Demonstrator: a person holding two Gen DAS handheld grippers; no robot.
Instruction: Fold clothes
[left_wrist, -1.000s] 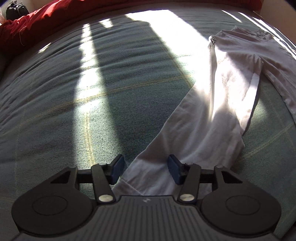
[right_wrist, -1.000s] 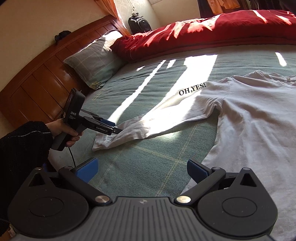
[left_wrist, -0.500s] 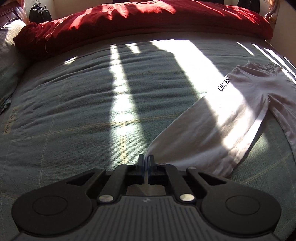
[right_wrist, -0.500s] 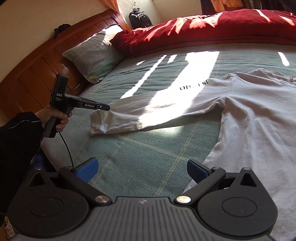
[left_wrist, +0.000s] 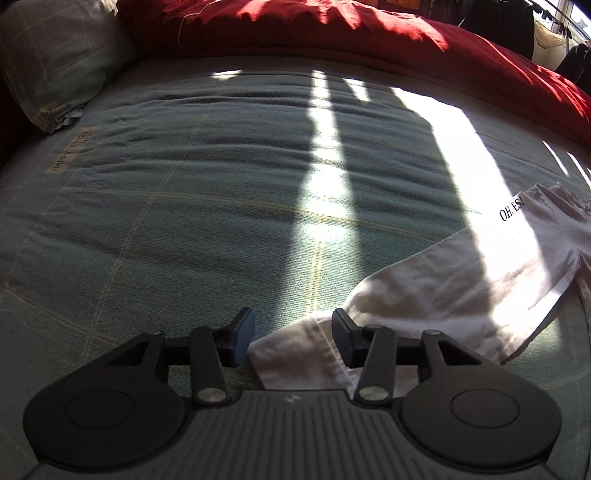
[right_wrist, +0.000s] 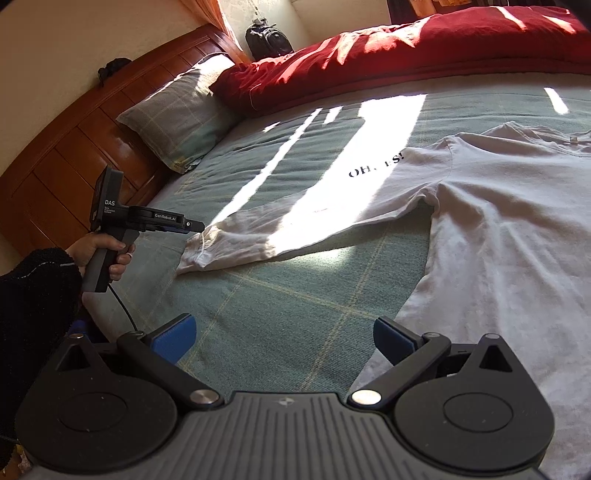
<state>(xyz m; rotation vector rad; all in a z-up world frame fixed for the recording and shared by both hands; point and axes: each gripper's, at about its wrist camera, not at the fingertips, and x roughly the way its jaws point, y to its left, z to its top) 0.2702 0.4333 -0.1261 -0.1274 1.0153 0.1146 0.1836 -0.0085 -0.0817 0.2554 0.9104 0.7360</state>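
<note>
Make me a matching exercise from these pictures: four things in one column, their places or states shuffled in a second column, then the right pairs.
1. white long-sleeved shirt
2. red quilt
3. grey checked pillow
4. left gripper

A. against the wooden headboard
B. open, at the sleeve cuff
C. bunched along the far side of the bed
D. spread flat on the green bedcover

Pairs: 1-D, 2-C, 3-A, 4-B

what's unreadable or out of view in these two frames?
- White shirt: far sleeve and hem cut off by the right and bottom edges in both views.
- Sleeve print: middle letters washed out by sun glare, right wrist view.
- Sleeve cuff: its near end is hidden behind the left tool body, left wrist view.
- Dark bag near the headboard: too small to identify.
</note>
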